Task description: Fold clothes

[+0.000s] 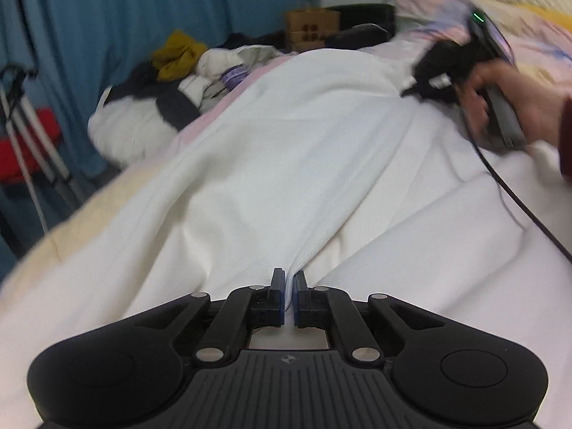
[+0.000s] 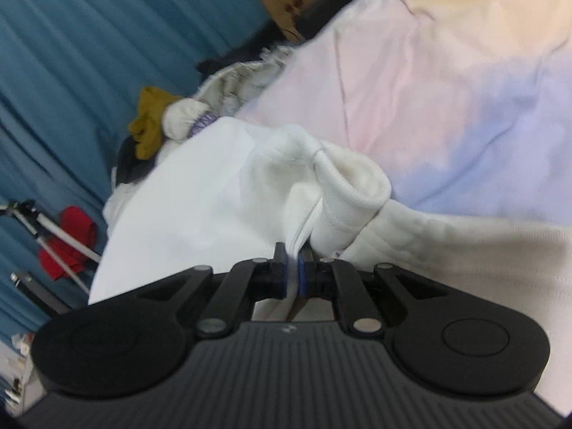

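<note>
— While the white garment [image 1: 286, 136] lies spread along the bed [image 1: 71, 221], where do we have hold of it?

— We hold it at two places. Our left gripper [image 1: 289, 286] is pinched tight on a gathered fold at the near edge, with the cloth fanning away from its blue pads [image 1: 282, 300]. Our right gripper [image 2: 293, 268] is clamped on the bunched fabric just beside the ribbed cuff [image 2: 354, 193], which curls over itself.

— And what do we see around it?

— From the left wrist view, a hand [image 1: 514, 103] grips the handle of the other gripper at the garment's far right side, a black cable [image 1: 518, 203] trailing across the cloth. Beyond the garment sits a pastel bedcover [image 2: 447, 82]. To the left a pile of clothes [image 1: 171, 89] holds a mustard piece [image 1: 178, 53], near a brown paper bag [image 1: 311, 28]. Behind hangs a blue curtain [image 1: 125, 18], with a tripod [image 2: 53, 232] and something red [image 2: 71, 239] beside it.
</note>
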Tool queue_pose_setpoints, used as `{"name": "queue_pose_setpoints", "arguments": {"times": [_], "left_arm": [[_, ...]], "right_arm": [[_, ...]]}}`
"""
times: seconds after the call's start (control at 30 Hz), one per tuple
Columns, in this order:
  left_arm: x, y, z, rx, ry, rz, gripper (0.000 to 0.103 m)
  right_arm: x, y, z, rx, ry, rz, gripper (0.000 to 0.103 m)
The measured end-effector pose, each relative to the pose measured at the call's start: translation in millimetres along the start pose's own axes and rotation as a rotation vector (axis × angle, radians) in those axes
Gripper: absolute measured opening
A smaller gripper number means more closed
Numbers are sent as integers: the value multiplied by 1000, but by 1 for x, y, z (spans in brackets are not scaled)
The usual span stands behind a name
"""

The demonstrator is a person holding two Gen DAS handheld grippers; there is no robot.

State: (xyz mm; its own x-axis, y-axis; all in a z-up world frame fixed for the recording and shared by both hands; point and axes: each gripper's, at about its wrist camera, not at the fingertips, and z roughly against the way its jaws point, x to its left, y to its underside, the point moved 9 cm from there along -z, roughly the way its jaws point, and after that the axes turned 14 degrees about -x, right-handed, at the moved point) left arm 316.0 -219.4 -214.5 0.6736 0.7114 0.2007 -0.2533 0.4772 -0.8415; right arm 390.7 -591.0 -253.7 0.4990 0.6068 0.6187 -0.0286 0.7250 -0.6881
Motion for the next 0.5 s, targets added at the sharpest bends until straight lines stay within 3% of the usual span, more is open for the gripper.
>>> {"name": "queue_pose_setpoints", "arguments": {"times": [0.23, 0.37, 0.5], "left_arm": [[19, -9, 39, -29, -22, 194, 22], [32, -6, 92, -31, -65, 298, 32], [50, 7, 164, -28, -152, 446, 50]], "right_arm": [[16, -11, 34, 15, -6, 139, 15], [17, -6, 72, 16, -6, 191, 15], [19, -3, 108, 49, -16, 206, 15]]}}
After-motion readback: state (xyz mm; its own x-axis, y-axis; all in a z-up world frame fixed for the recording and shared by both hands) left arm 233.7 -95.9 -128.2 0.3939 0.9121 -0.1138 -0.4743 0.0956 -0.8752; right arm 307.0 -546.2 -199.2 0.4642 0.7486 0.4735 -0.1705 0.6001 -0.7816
